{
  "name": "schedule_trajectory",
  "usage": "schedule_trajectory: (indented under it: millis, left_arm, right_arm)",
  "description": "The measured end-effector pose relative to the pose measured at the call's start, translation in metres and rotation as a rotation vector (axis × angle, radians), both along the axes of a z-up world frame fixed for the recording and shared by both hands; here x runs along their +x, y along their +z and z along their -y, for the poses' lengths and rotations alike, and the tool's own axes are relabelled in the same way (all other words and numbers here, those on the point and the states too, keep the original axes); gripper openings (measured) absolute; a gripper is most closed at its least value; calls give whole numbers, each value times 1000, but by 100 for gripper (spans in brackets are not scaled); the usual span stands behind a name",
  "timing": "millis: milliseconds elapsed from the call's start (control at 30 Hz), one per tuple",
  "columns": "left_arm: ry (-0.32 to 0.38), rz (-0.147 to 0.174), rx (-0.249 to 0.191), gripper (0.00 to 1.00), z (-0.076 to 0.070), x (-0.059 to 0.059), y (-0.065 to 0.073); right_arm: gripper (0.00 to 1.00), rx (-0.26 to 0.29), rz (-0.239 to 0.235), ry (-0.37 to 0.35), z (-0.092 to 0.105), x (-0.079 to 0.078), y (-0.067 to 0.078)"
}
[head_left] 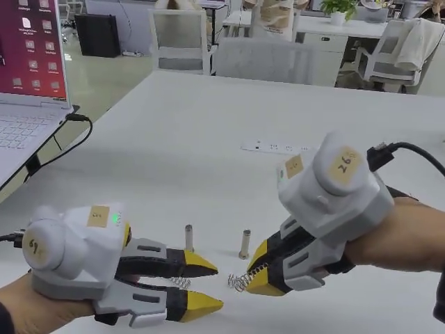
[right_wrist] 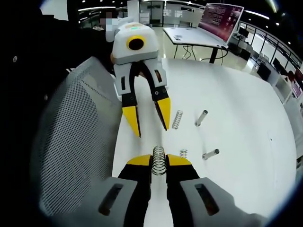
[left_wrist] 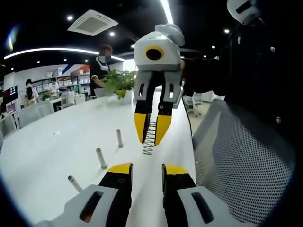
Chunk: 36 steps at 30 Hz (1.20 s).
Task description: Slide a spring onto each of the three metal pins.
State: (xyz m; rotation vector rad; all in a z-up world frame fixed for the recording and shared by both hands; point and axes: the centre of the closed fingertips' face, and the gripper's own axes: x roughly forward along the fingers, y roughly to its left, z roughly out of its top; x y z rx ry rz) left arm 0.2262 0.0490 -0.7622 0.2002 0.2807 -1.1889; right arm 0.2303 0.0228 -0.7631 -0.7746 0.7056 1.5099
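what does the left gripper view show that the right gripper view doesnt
Left gripper view: all three pins standing, and a plant. Right gripper view: a laptop and two loose springs on the table. Both: the right claw shut on a spring, the left claw open, and a mesh chair.

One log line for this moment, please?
right claw: shut on coiled metal spring | left claw: open | three grey metal pins: bare
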Motion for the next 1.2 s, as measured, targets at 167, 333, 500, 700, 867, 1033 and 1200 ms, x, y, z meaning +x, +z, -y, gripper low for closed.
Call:
schedule_trajectory:
  millis: [167, 333, 500, 700, 867, 1033, 1200]
  left_arm:
    - [29, -3, -3, 24, -6, 4, -2]
    - [59, -24, -11, 31, -13, 6, -5]
    - [89, -35, -20, 37, -19, 5, -8]
    - [120, -41, -30, 44, -23, 4, -8]
    - [148, -43, -38, 47, -28, 3, -9]
    - [172, -50, -40, 51, -33, 2, -11]
    - [194, -56, -49, 54, -37, 1, -12]
  right_arm:
    - [9, -10, 4, -24, 10, 8, 2]
    - [9, -15, 12, -46, 19, 15, 4]
    - [9, -25, 20, -66, 27, 23, 7]
    - [9, -53, 31, -75, 36, 32, 10]
    - [9, -77, 47, -78, 43, 41, 13]
    - [9, -99, 66, -89, 51, 55, 19]
    - [9, -139, 98, -106, 60, 69, 21]
